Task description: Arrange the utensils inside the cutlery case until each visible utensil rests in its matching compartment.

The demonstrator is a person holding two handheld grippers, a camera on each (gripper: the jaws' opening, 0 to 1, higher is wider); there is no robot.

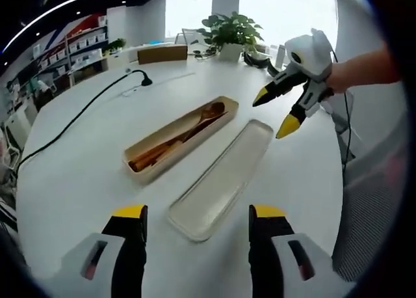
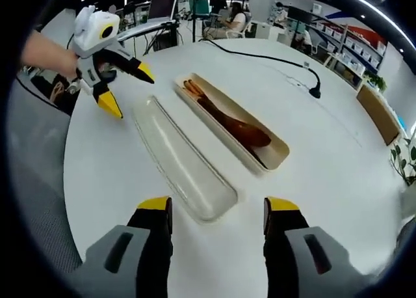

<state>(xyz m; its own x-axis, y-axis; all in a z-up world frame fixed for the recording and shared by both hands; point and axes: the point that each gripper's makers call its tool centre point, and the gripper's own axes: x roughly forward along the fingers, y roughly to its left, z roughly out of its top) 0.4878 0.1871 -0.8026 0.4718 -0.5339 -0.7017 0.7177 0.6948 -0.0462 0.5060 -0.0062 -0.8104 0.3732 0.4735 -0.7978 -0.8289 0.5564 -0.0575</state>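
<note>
Both my left gripper (image 1: 198, 220) and right gripper (image 2: 218, 213) hang open, empty, above the tabletop (image 1: 78, 174). Wooden utensils (image 2: 227, 122) lie in the case (image 2: 276, 156), its lid (image 2: 182, 158) alongside; my left gripper view adds a potted plant (image 1: 231, 31).

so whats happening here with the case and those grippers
A person holds two grippers above a white table. Both the left gripper and the right gripper are open and hold nothing. The cutlery case lies open with wooden utensils inside, and its clear lid lies beside it.
</note>
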